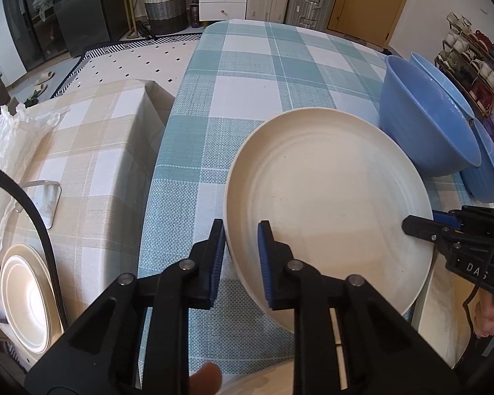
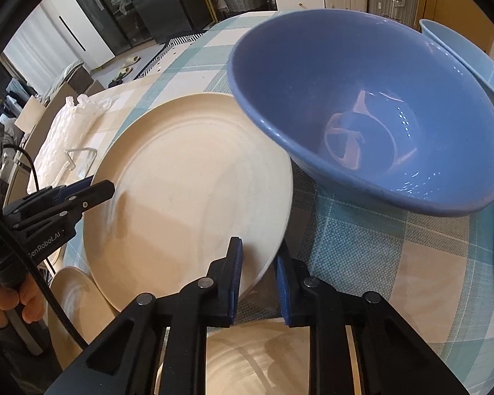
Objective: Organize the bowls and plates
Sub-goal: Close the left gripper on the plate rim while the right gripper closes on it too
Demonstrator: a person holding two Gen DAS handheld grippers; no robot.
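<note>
Both tongs are gripping one cream plate (image 1: 329, 204): my left tongs (image 1: 240, 263) are clamping its near rim, my right tongs (image 2: 258, 283) its opposite edge, beside a blue bowl (image 2: 362, 105).

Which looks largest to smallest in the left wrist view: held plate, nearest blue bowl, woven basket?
1. Held plate, largest, though it sits close to the camera.
2. Nearest blue bowl.
3. Woven basket, smallest, but far across the room, so its true size is unsure.
</note>
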